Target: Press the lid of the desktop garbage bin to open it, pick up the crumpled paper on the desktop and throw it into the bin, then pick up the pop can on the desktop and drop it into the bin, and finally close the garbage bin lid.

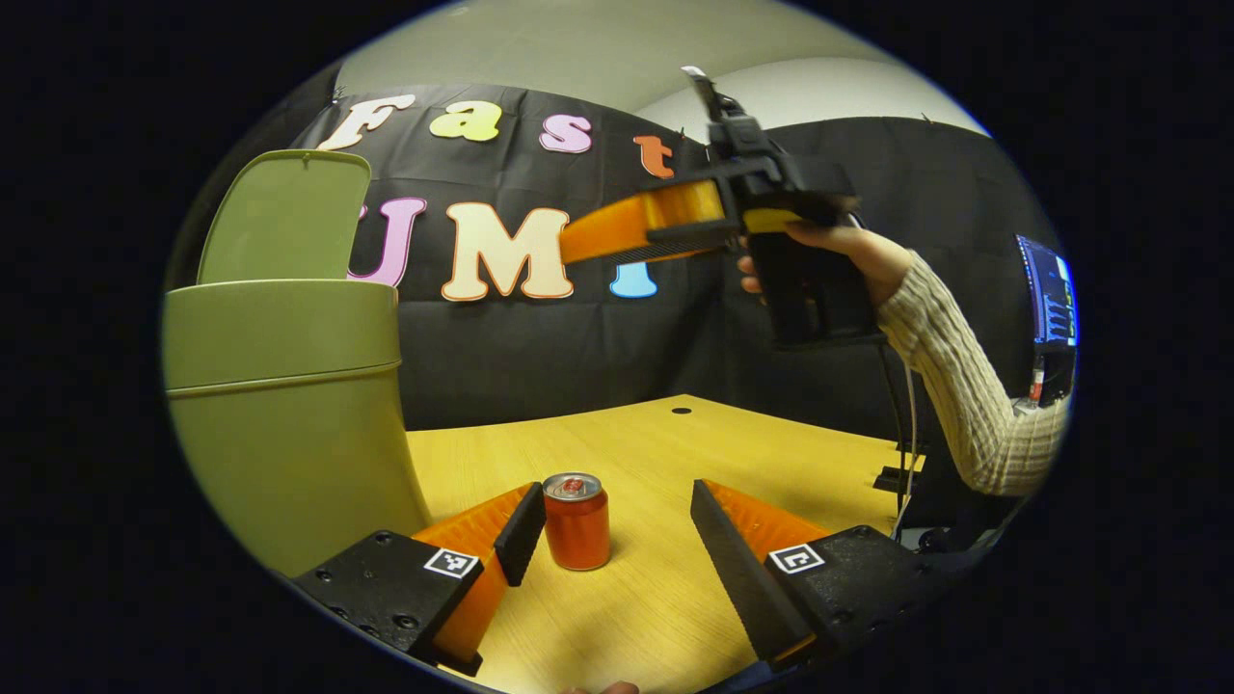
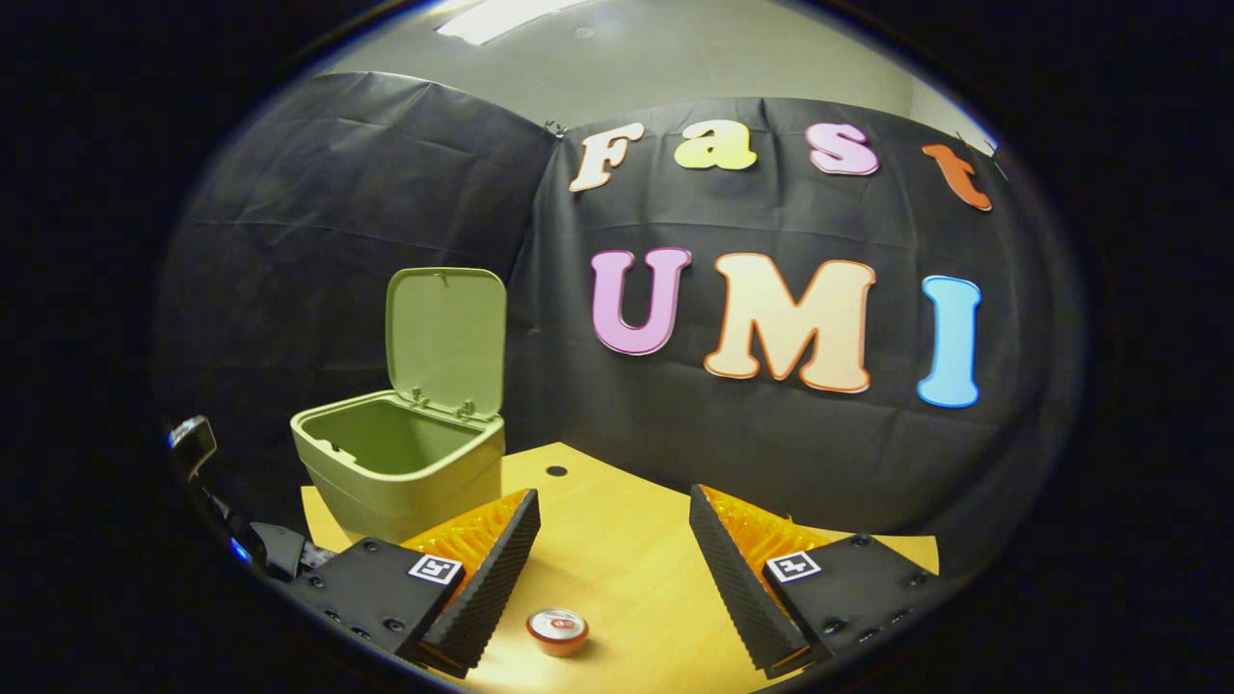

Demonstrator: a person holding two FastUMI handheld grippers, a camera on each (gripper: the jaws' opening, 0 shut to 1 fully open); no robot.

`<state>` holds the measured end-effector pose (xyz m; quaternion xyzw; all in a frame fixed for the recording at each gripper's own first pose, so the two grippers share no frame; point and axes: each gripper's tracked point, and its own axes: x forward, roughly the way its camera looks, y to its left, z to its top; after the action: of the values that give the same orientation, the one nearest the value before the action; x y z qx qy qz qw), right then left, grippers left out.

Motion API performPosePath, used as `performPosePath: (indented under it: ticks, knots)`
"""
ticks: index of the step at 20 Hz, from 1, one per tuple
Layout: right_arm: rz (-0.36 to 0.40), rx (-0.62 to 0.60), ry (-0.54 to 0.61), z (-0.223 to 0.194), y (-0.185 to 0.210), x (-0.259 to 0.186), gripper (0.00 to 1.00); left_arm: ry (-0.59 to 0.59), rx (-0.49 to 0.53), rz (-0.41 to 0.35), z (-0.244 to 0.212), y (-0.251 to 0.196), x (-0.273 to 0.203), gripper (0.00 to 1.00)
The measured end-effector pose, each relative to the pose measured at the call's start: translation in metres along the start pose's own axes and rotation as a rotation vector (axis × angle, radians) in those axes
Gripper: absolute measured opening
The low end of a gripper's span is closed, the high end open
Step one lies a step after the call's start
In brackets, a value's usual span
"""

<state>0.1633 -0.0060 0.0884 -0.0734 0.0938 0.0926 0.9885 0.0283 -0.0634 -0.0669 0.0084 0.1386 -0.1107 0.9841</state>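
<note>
A red pop can (image 1: 576,520) stands upright on the wooden table (image 1: 675,598), between the fingers of my left gripper (image 1: 617,493) and close to its left finger without touching it. That gripper is open. The green garbage bin (image 1: 289,405) rises just left of it, its lid (image 1: 284,217) tipped up. A hand in a knit sleeve holds my right gripper (image 1: 631,229) high above the table. In the right gripper view, the right gripper (image 2: 614,513) is open and holds nothing, the can (image 2: 557,627) lies below it, and the open bin (image 2: 405,482) stands to the left.
The table's far edge meets the black cloth wall, with a small round hole (image 1: 682,411) near it. A lit screen (image 1: 1051,294) and cables (image 1: 906,453) are off the table's right side. Bare wood (image 2: 617,569) stretches right of the bin.
</note>
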Motion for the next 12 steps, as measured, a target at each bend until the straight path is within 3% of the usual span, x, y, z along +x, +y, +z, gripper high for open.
performPosePath:
  ticks: [6, 12]
  knots:
    - [-0.141, -0.012, -0.016, -0.052, -0.043, -0.032, 0.98, 0.039, 0.021, 0.067, -0.006, 0.02, 0.029, 0.94]
    - [-0.151, 0.05, -0.006, -0.101, -0.048, -0.059, 1.0, 0.081, 0.012, 0.098, -0.018, 0.032, 0.06, 0.94]
